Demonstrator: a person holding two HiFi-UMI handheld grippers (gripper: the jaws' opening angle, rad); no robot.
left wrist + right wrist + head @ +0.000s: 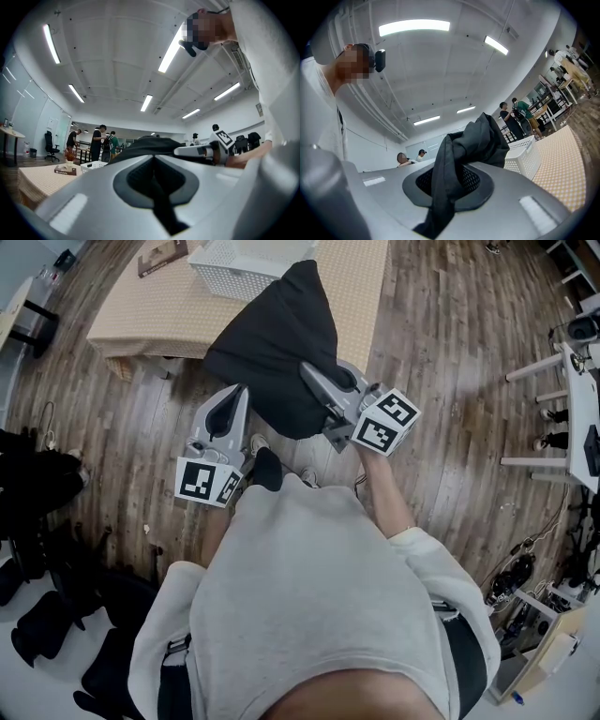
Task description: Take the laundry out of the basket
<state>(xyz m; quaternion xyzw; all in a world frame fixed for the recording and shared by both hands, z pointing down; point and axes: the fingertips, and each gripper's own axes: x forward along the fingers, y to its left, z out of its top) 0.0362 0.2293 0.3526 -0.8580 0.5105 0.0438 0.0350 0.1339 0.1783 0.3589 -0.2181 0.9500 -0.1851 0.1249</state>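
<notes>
Removal step in hand. My right gripper is clamped on the black garment, which hangs outside the white laundry basket at twelve o'clock. My left gripper, at eight o'clock of the garment, has its jaws together with no cloth evident between them. Next move, in my judgement: lay the garment on the table.

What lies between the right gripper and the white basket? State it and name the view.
The black garment: clamped in the right gripper, it spreads across the whole stretch to the white basket. The head view shows this.
</notes>
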